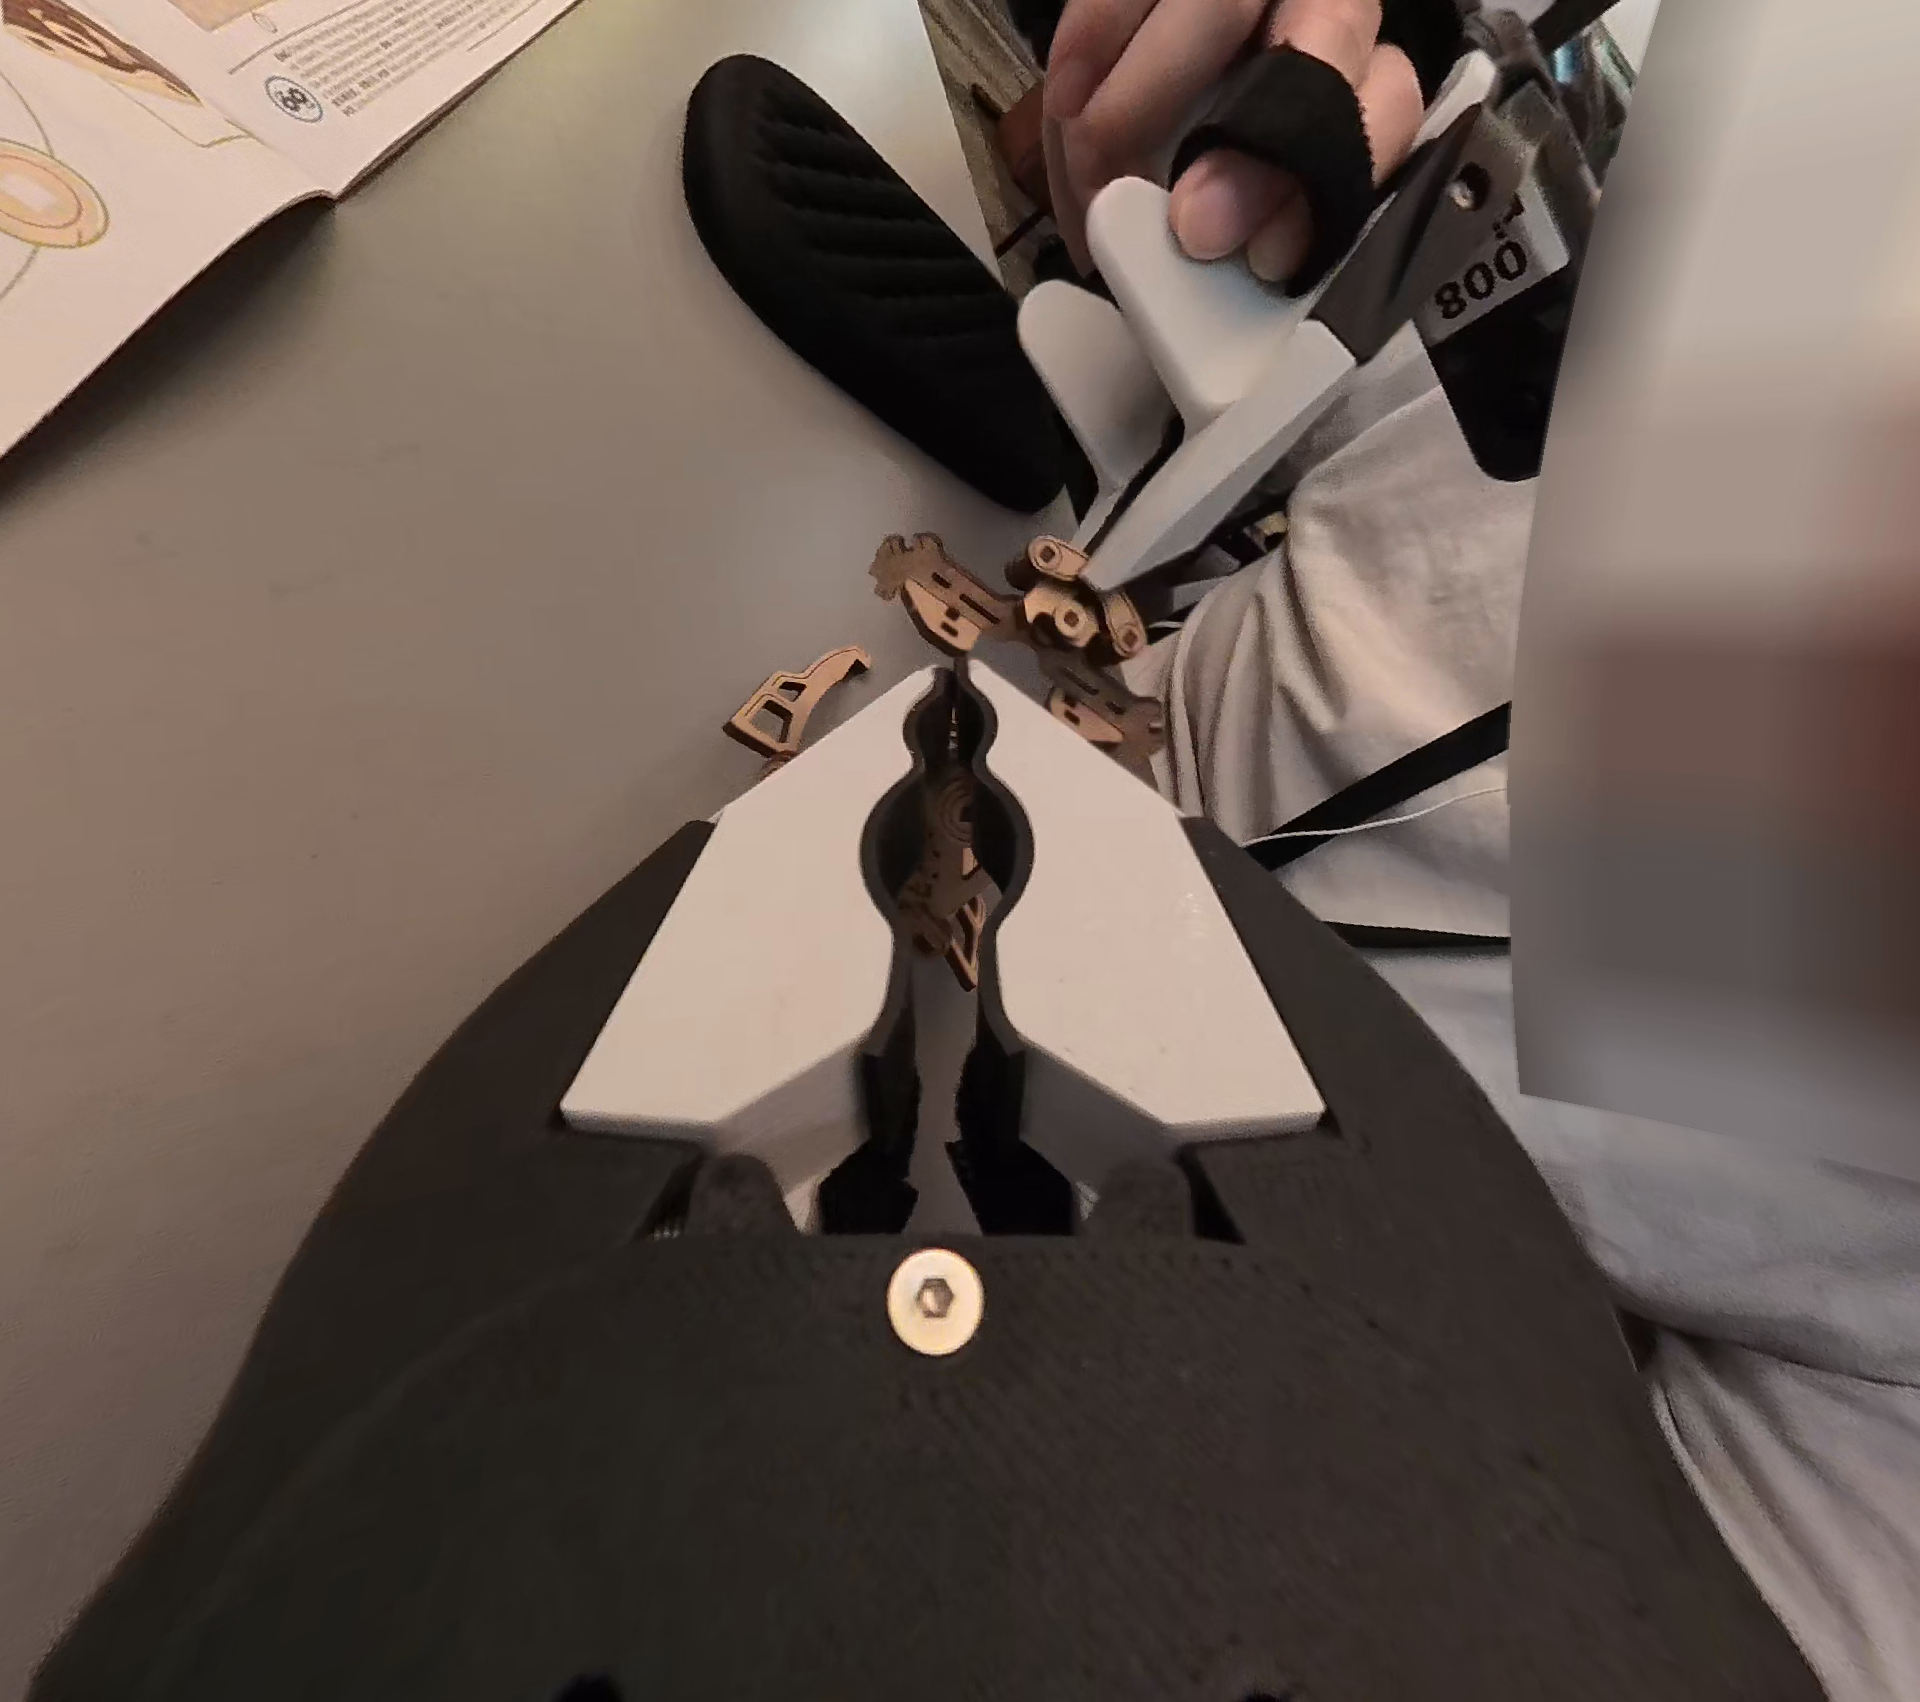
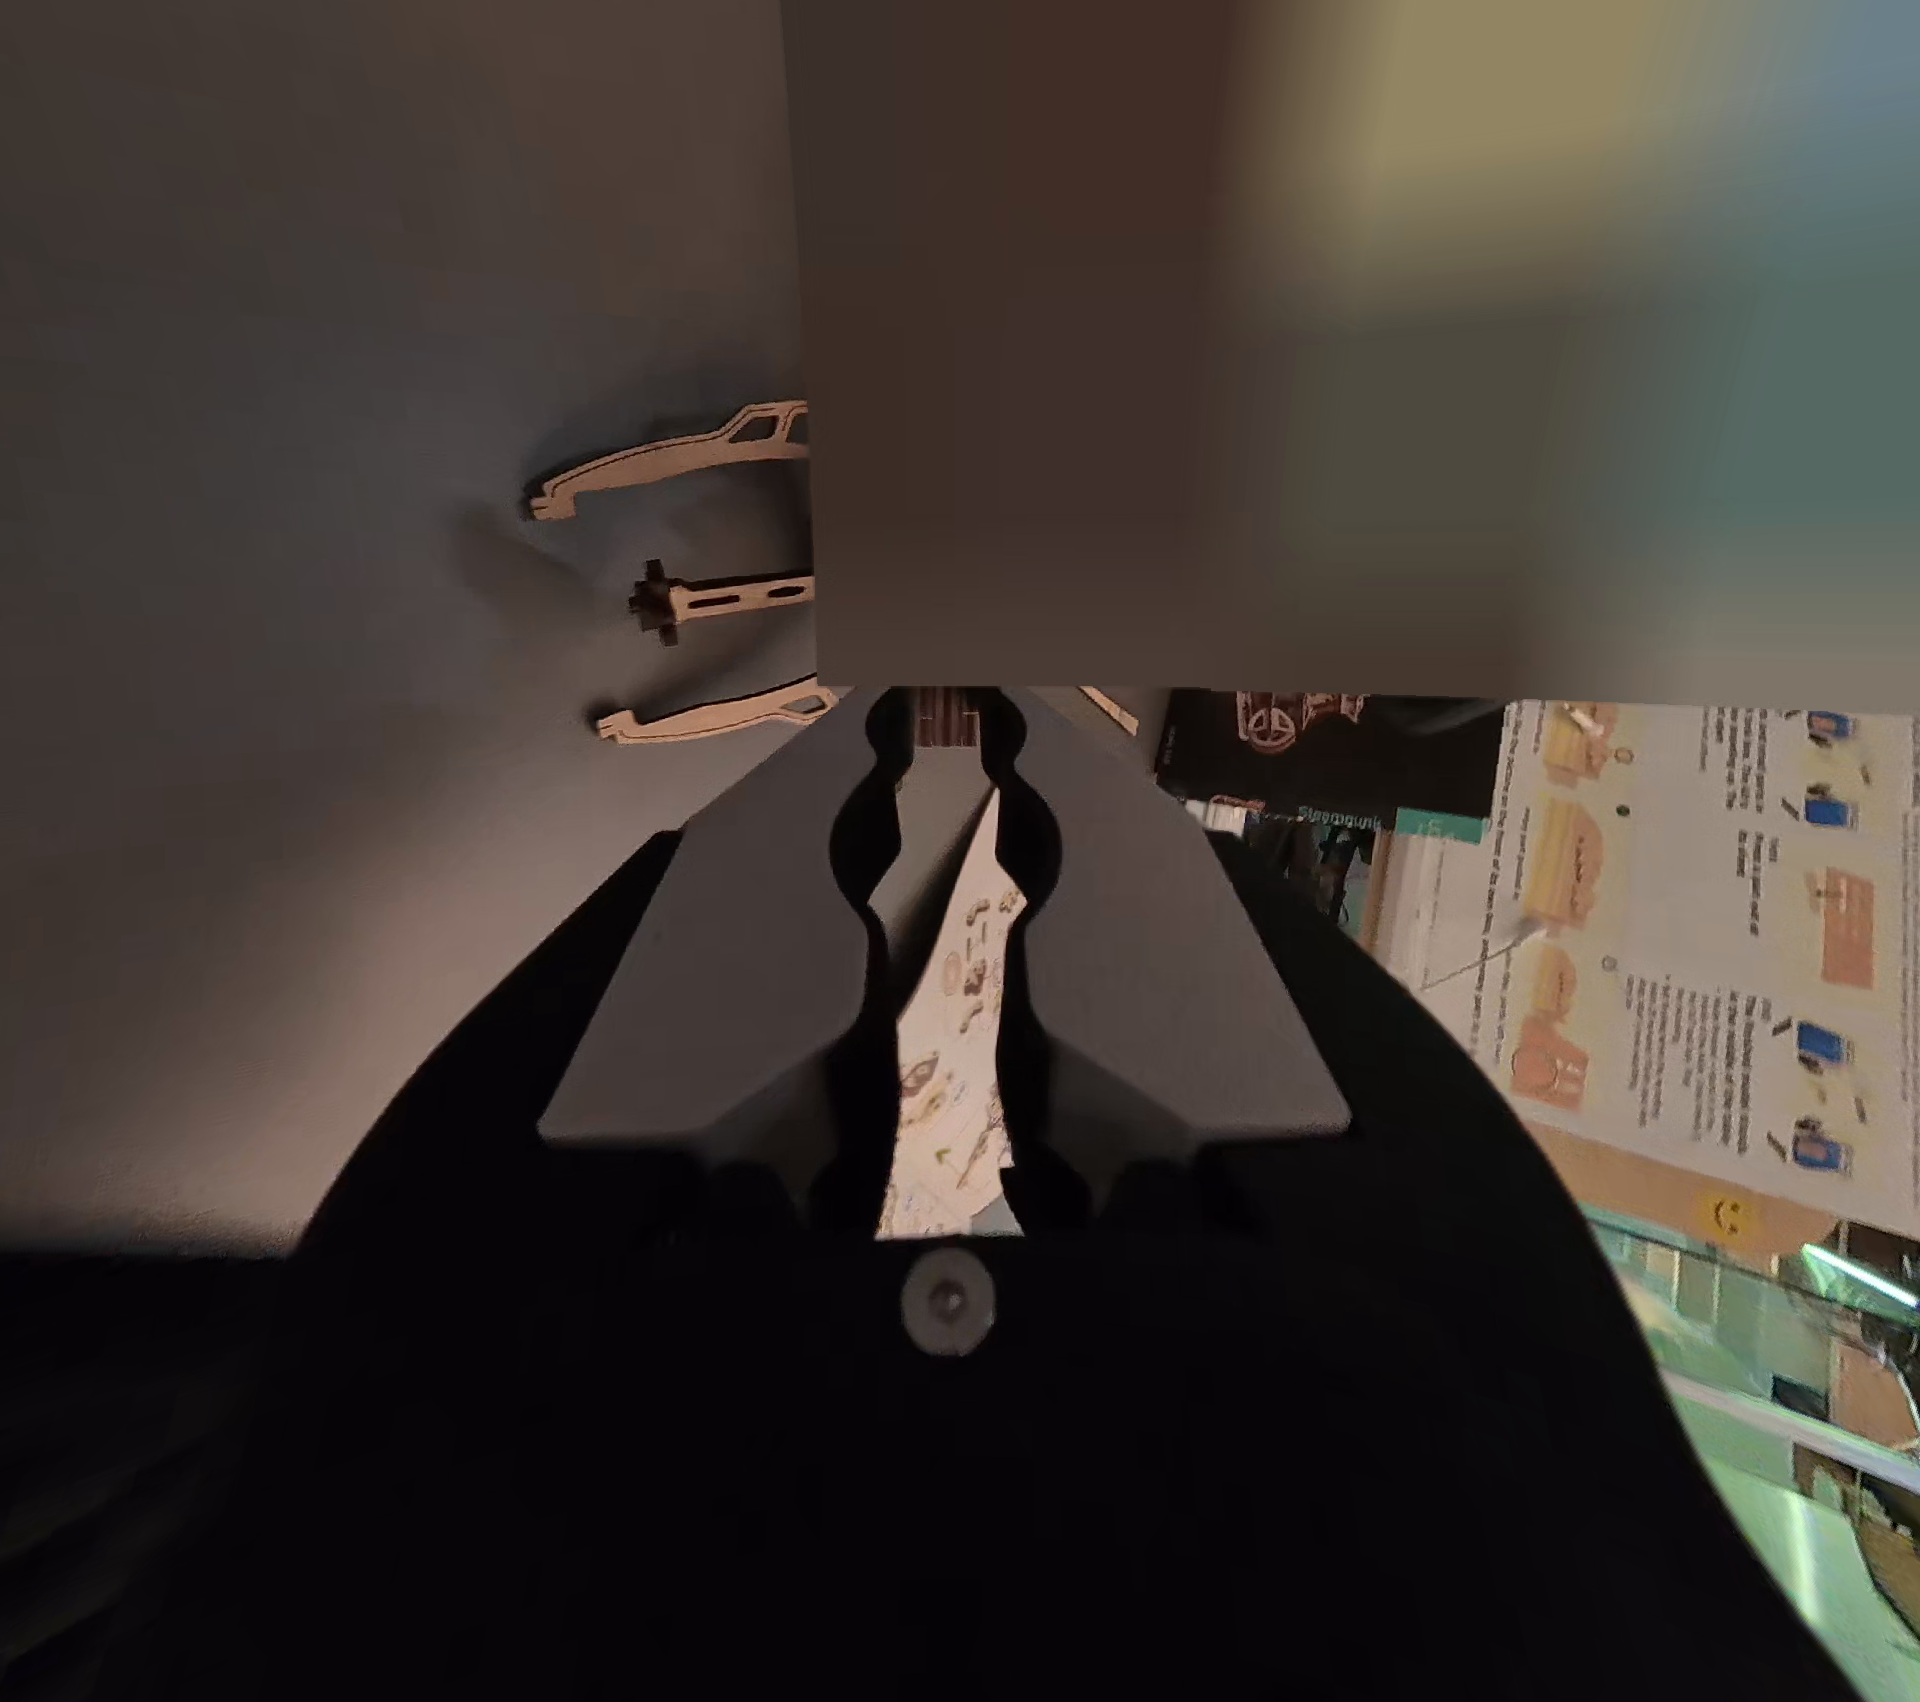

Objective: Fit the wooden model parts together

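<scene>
Wooden model parts are split between my two grippers above the grey table (image 1: pixel 364 717). Largest nearby is the open instruction booklet (image 1: pixel 208 42), at ten o'clock in the left wrist view, then a black ribbed pad (image 1: pixel 862 281) at twelve. My right gripper (image 1: pixel 1091 577), held in my strapped hand (image 1: pixel 1195 73) at one o'clock, is clamped on the jointed wooden assembly (image 1: pixel 1049 624), which hangs just beyond my left fingertips. My left gripper (image 1: pixel 954 676) has its fingers pressed together on a thin engraved wooden piece (image 1: pixel 951 883). One loose curved part (image 1: pixel 795 702) lies at eleven; the right wrist view, dim and half masked, seems to show two more curved strips (image 2: pixel 665 463).
</scene>
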### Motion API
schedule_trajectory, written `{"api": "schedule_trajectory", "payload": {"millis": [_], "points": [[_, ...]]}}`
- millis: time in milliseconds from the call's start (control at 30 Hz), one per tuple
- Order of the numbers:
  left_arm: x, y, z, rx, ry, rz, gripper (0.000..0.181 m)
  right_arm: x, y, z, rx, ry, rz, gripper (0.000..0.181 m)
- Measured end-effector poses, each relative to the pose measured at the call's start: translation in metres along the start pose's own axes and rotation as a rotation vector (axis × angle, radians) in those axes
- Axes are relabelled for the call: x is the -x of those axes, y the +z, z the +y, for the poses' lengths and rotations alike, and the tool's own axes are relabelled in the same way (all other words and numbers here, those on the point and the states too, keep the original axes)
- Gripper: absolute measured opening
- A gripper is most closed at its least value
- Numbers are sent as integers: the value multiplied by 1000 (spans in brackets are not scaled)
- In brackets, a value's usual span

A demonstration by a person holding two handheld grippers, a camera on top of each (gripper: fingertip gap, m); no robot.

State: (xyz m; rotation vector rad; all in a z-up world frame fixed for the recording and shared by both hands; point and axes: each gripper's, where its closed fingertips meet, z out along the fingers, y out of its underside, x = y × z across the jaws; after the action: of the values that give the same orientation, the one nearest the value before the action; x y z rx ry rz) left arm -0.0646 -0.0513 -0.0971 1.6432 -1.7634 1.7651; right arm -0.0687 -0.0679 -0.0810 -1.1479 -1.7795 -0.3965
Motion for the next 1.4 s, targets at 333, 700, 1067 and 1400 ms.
{"api": "schedule_trajectory", "payload": {"millis": [333, 700, 1067, 1400], "points": [[-11, -10, -7, -60, 31, -98, 8, 64, -23, 0, 43, 152, -40, 11], [-35, -18, 2, -153, 37, -332, 10, 91, -33, -17, -7, 269, -49, 11], [-68, 26, 42, -244, 106, -580, 15, 69, -50, 20, 100, 329, 48, 11], [-43, 79, 49, -205, 211, -782, 30, 70, -26, 72, 133, 208, -21, 11]]}}
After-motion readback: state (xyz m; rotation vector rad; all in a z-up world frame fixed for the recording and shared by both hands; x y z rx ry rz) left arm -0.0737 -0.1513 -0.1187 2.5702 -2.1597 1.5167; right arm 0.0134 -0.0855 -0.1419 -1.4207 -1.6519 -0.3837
